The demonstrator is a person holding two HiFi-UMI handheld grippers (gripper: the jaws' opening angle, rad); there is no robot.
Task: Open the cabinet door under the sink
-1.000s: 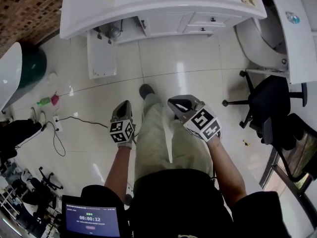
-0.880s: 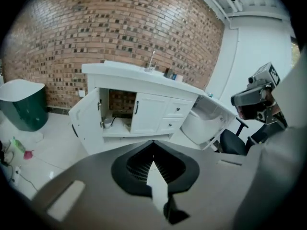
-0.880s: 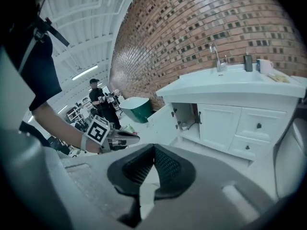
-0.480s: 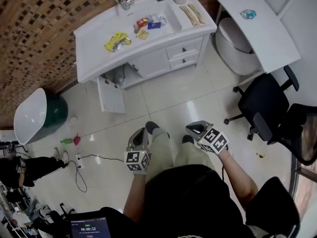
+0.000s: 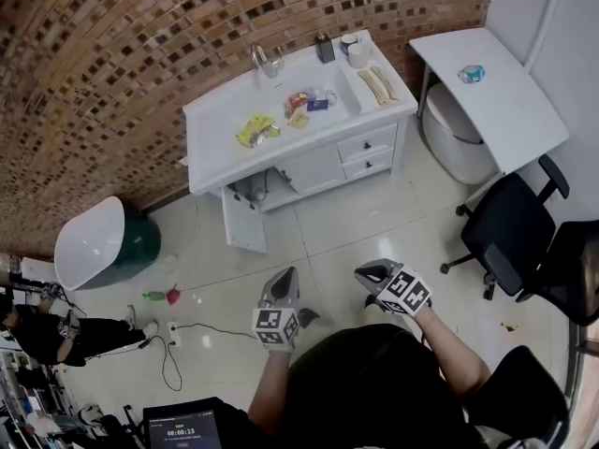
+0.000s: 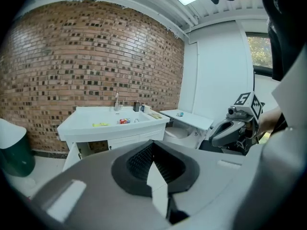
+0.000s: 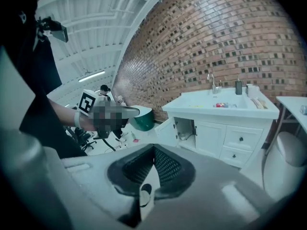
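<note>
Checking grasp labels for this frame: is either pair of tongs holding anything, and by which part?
Nothing is held. The left tongs and the right tongs are both shut and empty, well away from the open cabinet door.

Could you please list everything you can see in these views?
Sink cabinet: one, white, against the brick wall.
Cabinet door: one, white, open, lower left of the cabinet.
Faucet: one, metal, behind the basin.
Yellow packet: one, on the countertop.
Table: one, white, right of the sink.
Office chair: one, black, right side.
Bin: one, green with white lid, left of the cabinet.
Left tongs: one, grey, shut, empty.
Right tongs: one, grey, shut, empty.
</note>
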